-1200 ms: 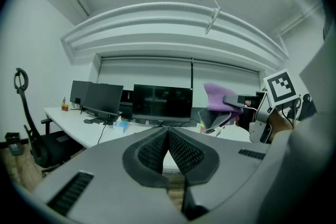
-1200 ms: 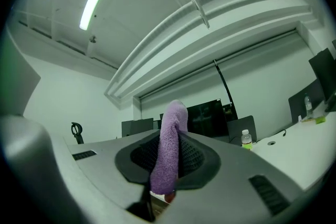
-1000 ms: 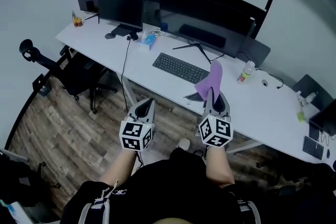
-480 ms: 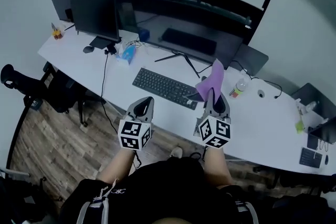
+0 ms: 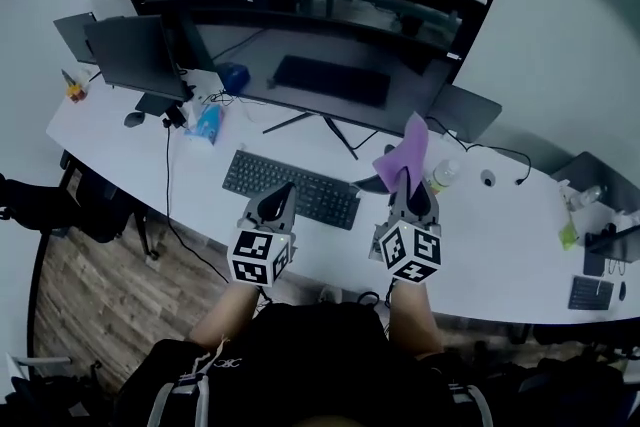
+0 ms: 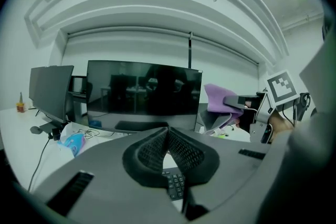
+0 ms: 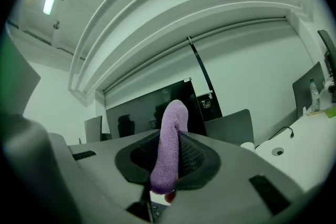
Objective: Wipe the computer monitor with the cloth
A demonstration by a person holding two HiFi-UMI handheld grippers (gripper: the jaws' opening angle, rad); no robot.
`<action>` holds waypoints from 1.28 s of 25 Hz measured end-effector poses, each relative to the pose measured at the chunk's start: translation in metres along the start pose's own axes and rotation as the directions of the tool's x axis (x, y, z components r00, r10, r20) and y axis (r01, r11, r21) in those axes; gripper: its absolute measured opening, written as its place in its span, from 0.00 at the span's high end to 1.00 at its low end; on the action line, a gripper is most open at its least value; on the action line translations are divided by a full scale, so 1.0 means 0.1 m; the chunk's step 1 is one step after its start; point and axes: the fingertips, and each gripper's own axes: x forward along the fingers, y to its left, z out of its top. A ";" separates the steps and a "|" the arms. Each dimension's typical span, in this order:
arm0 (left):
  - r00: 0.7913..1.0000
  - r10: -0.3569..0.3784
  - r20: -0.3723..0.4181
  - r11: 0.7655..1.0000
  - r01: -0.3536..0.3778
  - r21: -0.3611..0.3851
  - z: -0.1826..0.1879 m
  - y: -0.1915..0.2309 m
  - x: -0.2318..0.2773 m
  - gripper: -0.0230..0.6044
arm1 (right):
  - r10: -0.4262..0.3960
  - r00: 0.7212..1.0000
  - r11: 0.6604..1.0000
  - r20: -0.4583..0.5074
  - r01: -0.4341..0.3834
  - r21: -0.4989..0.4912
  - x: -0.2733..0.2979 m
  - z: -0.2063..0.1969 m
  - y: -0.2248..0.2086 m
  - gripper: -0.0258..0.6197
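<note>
The right gripper (image 7: 169,150) has its jaws clenched on a fuzzy purple cloth (image 7: 170,134), which stands up out of them as a folded strip, its free end pointing toward the wide, dark computer monitor (image 5: 300,50). In the left gripper view the cloth sits off the screen's right edge, apart from the glass. The left gripper (image 6: 168,138) has its jaws pressed together with nothing between them. Both grippers hover side by side over the near edge of the long white desk (image 5: 500,240). A black keyboard (image 5: 290,187) lies just ahead of the left one, in front of the monitor. A smaller dark screen (image 5: 135,55) stands at the desk's far left.
</note>
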 end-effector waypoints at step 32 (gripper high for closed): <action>0.934 -0.356 0.042 0.933 0.352 0.079 0.53 0.18 0.93 0.94 | -0.250 0.910 0.946 0.331 0.302 -0.116 0.40 1.54 -0.24 0.84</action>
